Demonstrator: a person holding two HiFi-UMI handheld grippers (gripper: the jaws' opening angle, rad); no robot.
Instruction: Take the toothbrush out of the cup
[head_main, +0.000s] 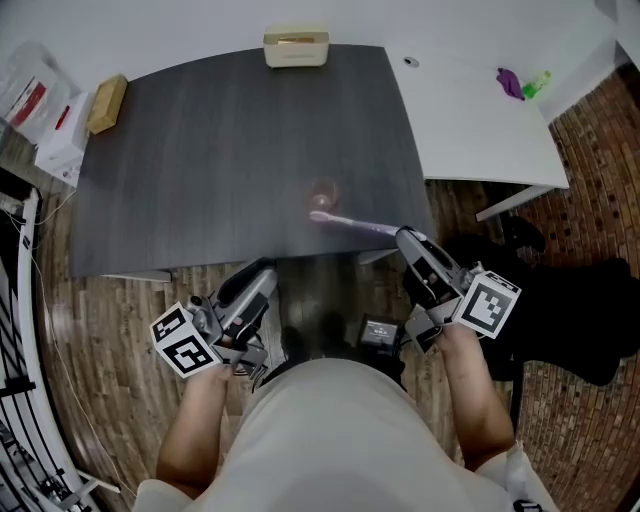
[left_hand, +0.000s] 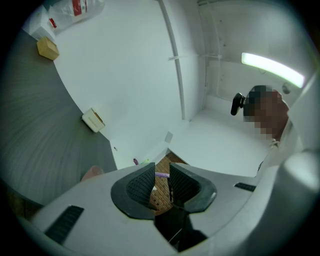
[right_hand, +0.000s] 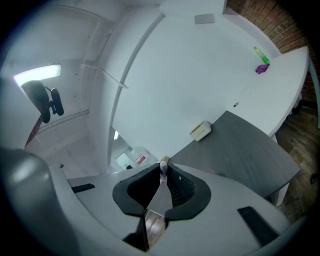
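Over the near edge of the dark grey worktop (head_main: 200, 150), the right claw (head_main: 403, 236) is clamped on the toothbrush (head_main: 350, 224) handle. The left claw (head_main: 265, 274), near left, grips nothing, its jaws slightly parted. The clear cup (head_main: 323, 190) stands just beyond the toothbrush, which is slim and pale purple. It lies level, left to right, with its head pointing left, outside the cup.

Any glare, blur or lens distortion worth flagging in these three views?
Head view: the table edges bow outward and the clear cup is barely visible. Left gripper view: fisheye, dark corners, ceiling light blown out. Right gripper view: same fisheye; the toothbrush between the jaws looks soft.
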